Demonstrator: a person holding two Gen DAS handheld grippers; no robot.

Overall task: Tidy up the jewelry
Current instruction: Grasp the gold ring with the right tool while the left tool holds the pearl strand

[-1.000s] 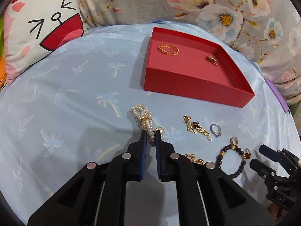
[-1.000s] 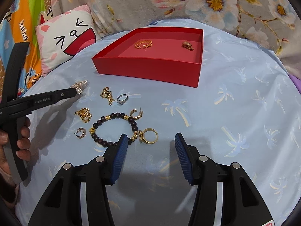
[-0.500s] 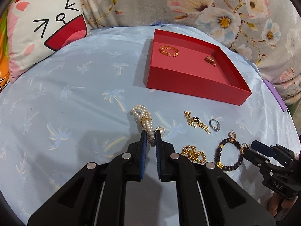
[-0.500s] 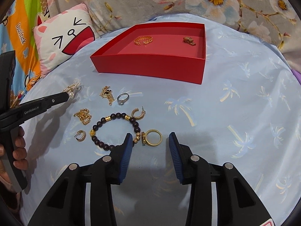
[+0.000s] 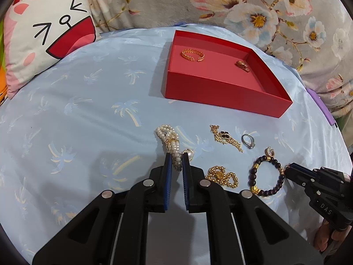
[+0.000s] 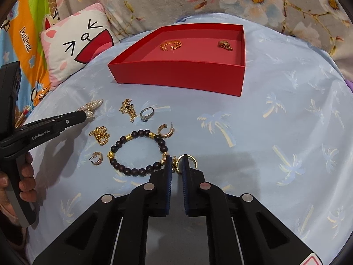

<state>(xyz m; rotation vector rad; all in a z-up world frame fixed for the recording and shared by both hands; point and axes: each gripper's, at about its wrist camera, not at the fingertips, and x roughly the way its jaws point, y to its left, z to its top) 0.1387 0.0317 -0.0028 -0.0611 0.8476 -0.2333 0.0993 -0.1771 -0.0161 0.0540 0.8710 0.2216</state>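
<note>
A red tray (image 5: 220,90) (image 6: 176,75) sits at the back of the blue cloth and holds a gold bracelet (image 5: 192,55) and a small gold piece (image 5: 242,65). My left gripper (image 5: 176,158) is shut on a pearl bracelet (image 5: 168,138), also seen in the right wrist view (image 6: 92,106). My right gripper (image 6: 177,162) is shut on a gold ring (image 6: 191,162) lying on the cloth beside a dark bead bracelet (image 6: 138,151) (image 5: 265,176).
On the cloth lie a gold chain (image 6: 100,133), a gold charm with black stones (image 6: 129,109), a silver ring (image 6: 146,113) and two hoop earrings (image 6: 165,130) (image 6: 97,158). A cartoon pillow (image 6: 77,42) lies at the back left. A floral fabric backs the scene.
My right gripper moved forward and closed from wide open onto the gold ring. My left gripper stayed shut on the pearl bracelet.
</note>
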